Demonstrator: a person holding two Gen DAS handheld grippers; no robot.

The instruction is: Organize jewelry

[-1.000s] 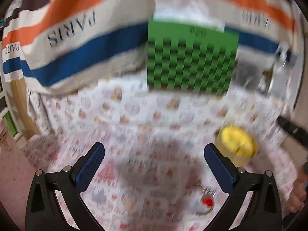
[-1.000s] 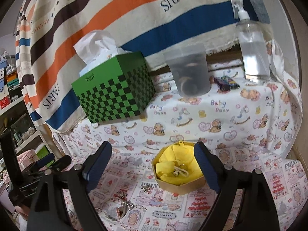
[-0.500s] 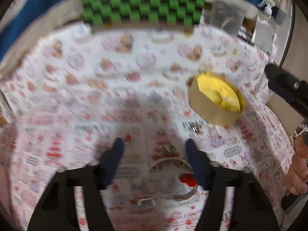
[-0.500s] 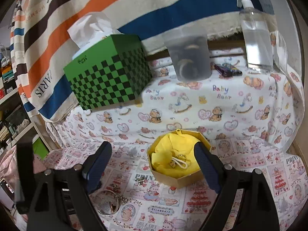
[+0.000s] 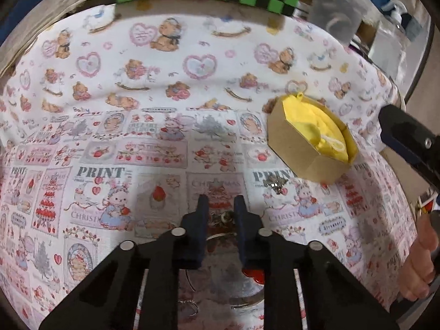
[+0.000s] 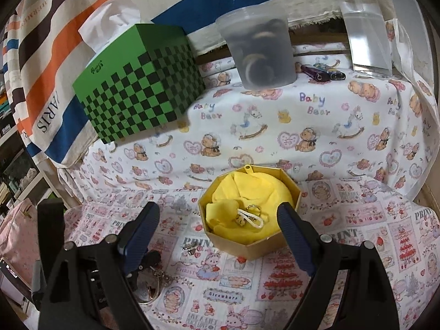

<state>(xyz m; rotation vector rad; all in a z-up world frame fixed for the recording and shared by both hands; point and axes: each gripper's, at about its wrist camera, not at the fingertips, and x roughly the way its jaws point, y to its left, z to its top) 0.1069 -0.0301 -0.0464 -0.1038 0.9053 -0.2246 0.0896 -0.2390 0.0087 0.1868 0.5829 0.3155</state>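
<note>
Cartoon-print cloth (image 6: 275, 126) under striped drape (image 6: 55, 41); left tool (image 5: 220, 211) narrow round keyring (image 5: 222, 217), right tool (image 6: 220, 233) wide

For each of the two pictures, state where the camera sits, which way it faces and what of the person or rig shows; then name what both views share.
Left wrist: on the left gripper, facing down at the bracelet on the printed cloth; jaws narrowed around it, the person's hand at right.
Right wrist: on the right gripper, facing across the table; jaws wide.
Shared: the octagonal box, green checked tissue box.
</note>
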